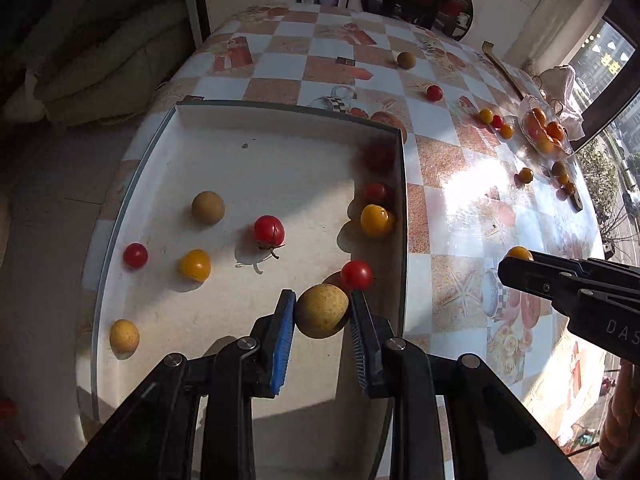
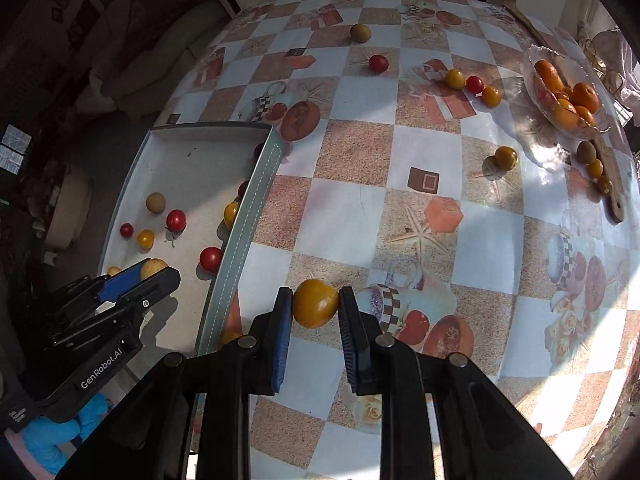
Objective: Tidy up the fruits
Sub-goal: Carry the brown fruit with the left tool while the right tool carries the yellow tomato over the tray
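My left gripper point(image 1: 322, 311) is shut on a round tan fruit point(image 1: 322, 310) and hangs over the white tray point(image 1: 280, 120), near its right wall. Several red, yellow and tan small fruits lie in the tray, among them a red tomato with a stem point(image 1: 269, 231). My right gripper point(image 2: 315, 309) is shut on a yellow-orange tomato point(image 2: 315, 308) above the chequered tablecloth, just right of the tray's grey rim point(image 2: 256, 196). In the right wrist view the left gripper point(image 2: 154, 270) shows at the lower left with its tan fruit point(image 2: 153, 267).
Loose small fruits lie scattered on the cloth: a tan one point(image 2: 360, 32), a red one point(image 2: 378, 63), a row of three point(image 2: 474, 85), a yellow one point(image 2: 505, 157). A glass dish of oranges point(image 2: 568, 96) and a wooden board point(image 2: 612, 184) sit at the far right.
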